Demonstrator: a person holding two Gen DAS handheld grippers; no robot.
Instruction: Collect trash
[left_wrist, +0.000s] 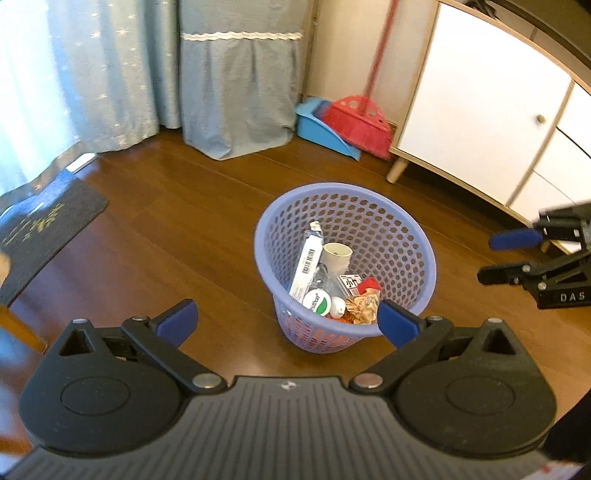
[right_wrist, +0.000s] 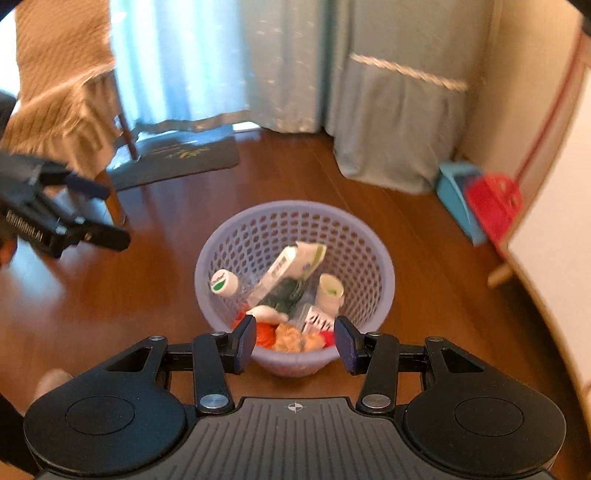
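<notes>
A lilac mesh waste basket stands upright on the wood floor. Inside lie a white barcoded carton, a paper cup, a green-and-white capped bottle and crumpled paper. My left gripper hovers above the basket's near side, open wide and holding nothing. My right gripper hangs over the basket's near rim from the other side, open about halfway and holding nothing.
A red broom and blue dustpan lean in the corner beside a white cabinet on wooden legs. A dark mat lies by the blue curtains. A chair with a tan cover stands near the mat.
</notes>
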